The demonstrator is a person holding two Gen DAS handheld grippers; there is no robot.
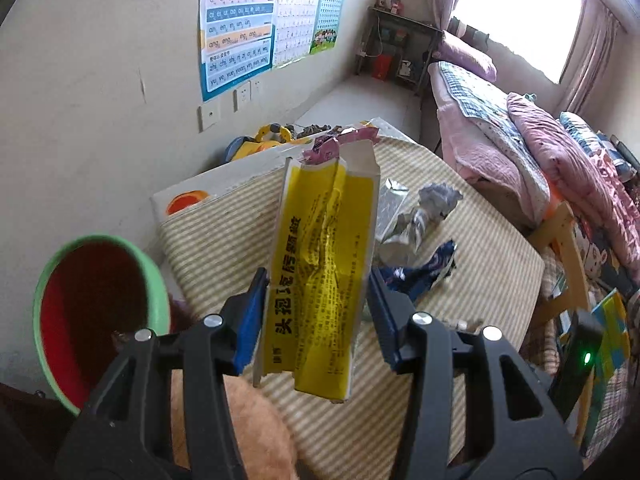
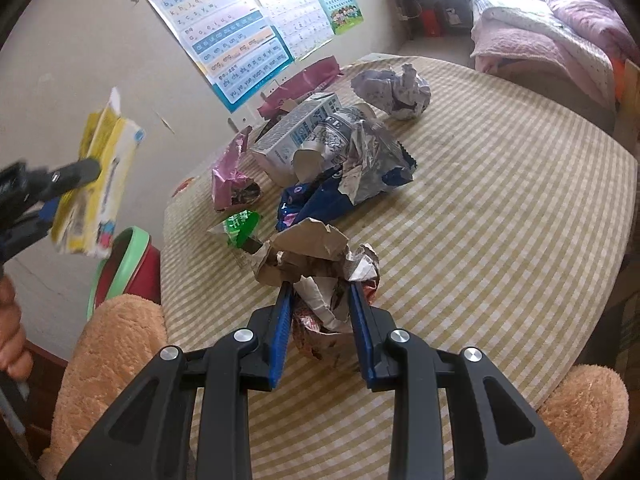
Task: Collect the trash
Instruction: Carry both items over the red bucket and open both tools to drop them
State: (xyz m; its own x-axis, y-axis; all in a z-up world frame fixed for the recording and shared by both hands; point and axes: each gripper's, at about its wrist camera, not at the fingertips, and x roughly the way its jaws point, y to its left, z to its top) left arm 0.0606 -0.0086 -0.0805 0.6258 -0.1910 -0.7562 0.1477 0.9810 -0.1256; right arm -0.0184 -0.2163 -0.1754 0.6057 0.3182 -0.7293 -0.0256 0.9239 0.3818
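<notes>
My left gripper (image 1: 318,300) is shut on a flattened yellow medicine box (image 1: 324,264) and holds it in the air over the table's left edge. The box also shows in the right wrist view (image 2: 98,176), above a red bin with a green rim (image 1: 96,312). My right gripper (image 2: 320,300) is shut on a crumpled brown and white paper wad (image 2: 316,264) on the checked tablecloth (image 2: 500,200). Beyond it lie a milk carton (image 2: 296,132), a silver and blue wrapper (image 2: 360,160), pink wrappers (image 2: 232,176), a green wrapper (image 2: 240,226) and a paper ball (image 2: 394,90).
The bin (image 2: 128,260) stands left of the table. An orange plush toy (image 2: 108,352) lies at the table's near edge. A bed with pink bedding (image 1: 540,152) is on the right, with a wooden chair (image 1: 568,248) beside it. Posters (image 1: 236,28) hang on the wall.
</notes>
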